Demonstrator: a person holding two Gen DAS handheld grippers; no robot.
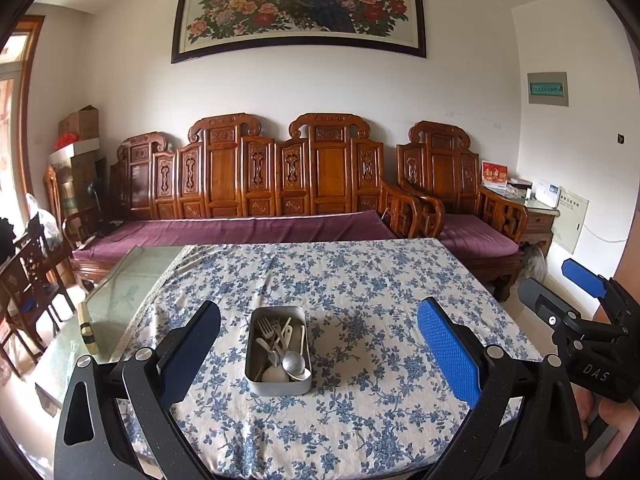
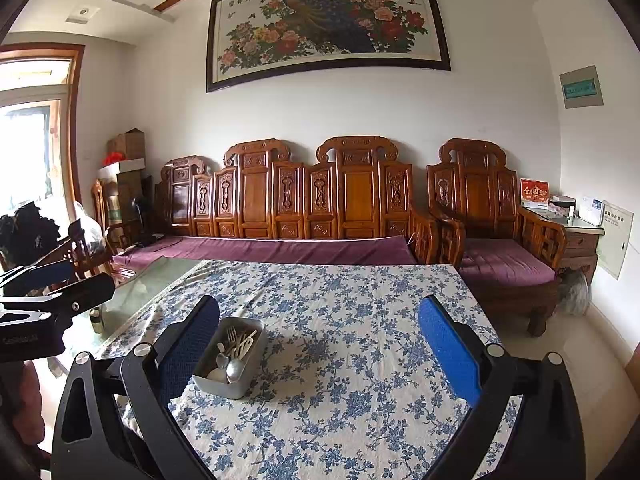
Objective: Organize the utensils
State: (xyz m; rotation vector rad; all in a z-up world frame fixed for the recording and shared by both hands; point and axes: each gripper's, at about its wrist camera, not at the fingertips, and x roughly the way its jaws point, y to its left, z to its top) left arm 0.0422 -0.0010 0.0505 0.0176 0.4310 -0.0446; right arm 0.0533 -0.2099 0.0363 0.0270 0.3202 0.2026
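Both grippers spread wide above the table, nothing held; utensil tin sits untouched on the cloth.

I see the table [image 1: 360, 280] under a blue-floral tablecloth [image 2: 340, 320], bare glass showing at its left edge, with a carved wooden sofa [image 1: 256, 176] behind it. My left gripper [image 1: 320, 344] has its fingers wide apart; in the left wrist view the metal tin [image 1: 279, 346] lies on the cloth between them, closer to the left finger and not touching either. My right gripper [image 2: 320, 344] is likewise spread and empty; in its view the tin [image 2: 230, 360] lies just beside the left finger [image 2: 188, 348], partly behind it, well apart from the right one. Inside the tin I make out a fork [image 1: 265, 328], a metal spoon [image 1: 293, 361] and pale utensils, jumbled together.
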